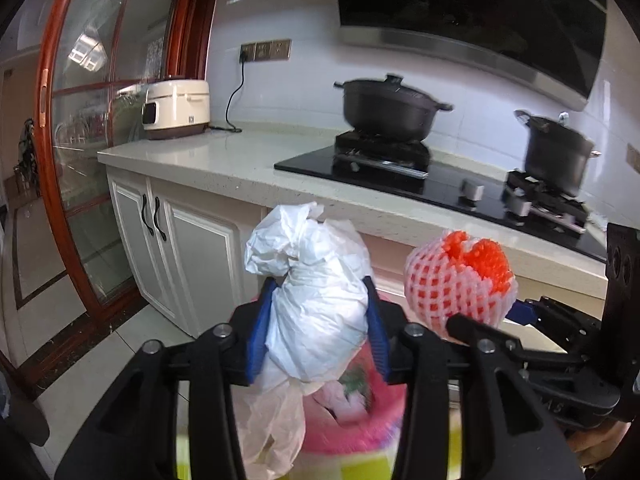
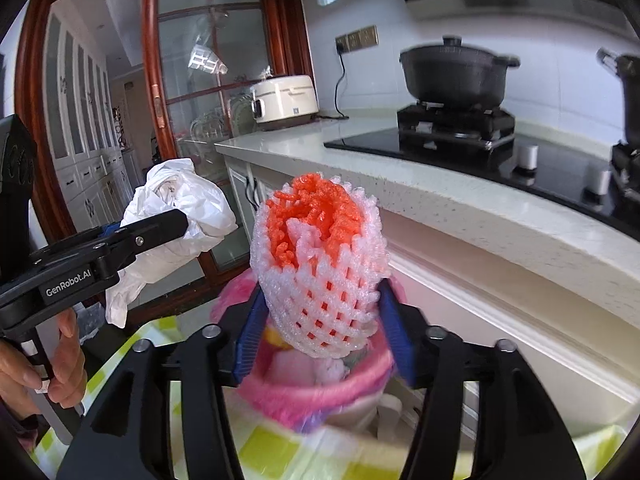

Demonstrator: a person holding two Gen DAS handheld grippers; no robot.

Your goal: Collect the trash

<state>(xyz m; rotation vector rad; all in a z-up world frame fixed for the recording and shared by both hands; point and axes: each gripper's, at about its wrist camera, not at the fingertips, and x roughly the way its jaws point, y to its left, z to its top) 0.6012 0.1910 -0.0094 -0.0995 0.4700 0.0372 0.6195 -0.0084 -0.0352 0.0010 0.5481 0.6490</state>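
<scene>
In my left gripper (image 1: 320, 284) I have a crumpled white plastic bag (image 1: 316, 300): the two blue pads sit against its sides and hold it upright, with its knotted top sticking out beyond the fingertips and a thin loose tail hanging below the jaws. My right gripper (image 2: 322, 292) is closed around a white foam fruit net (image 2: 320, 280) with orange foam bunched inside it; the pads touch its flanks low down, and the open orange end points away from me. The jaws stand fairly wide, since the net is bulky. Both grippers are side by side in the air, the bag on the left and the net on the right, near each other but not touching. Directly beneath both is a pink trash bin (image 2: 320, 392), blurred, with something pale already in it; it stands on a yellow-and-white checked surface (image 2: 260, 452), just in front of the white cabinet doors (image 1: 180, 248). From the right wrist view I can see my hand (image 2: 60, 356) wrapped around the handle of the left gripper. Behind, the pale worktop (image 1: 240, 160) carries a cream rice cooker (image 1: 176, 108) plugged into the wall, and a black hob (image 1: 440, 184) with two dark lidded pots, the wider one (image 1: 390, 106) to the left of the taller one (image 1: 558, 152). A red-framed glass door (image 1: 80, 140) stands at the far left.
</scene>
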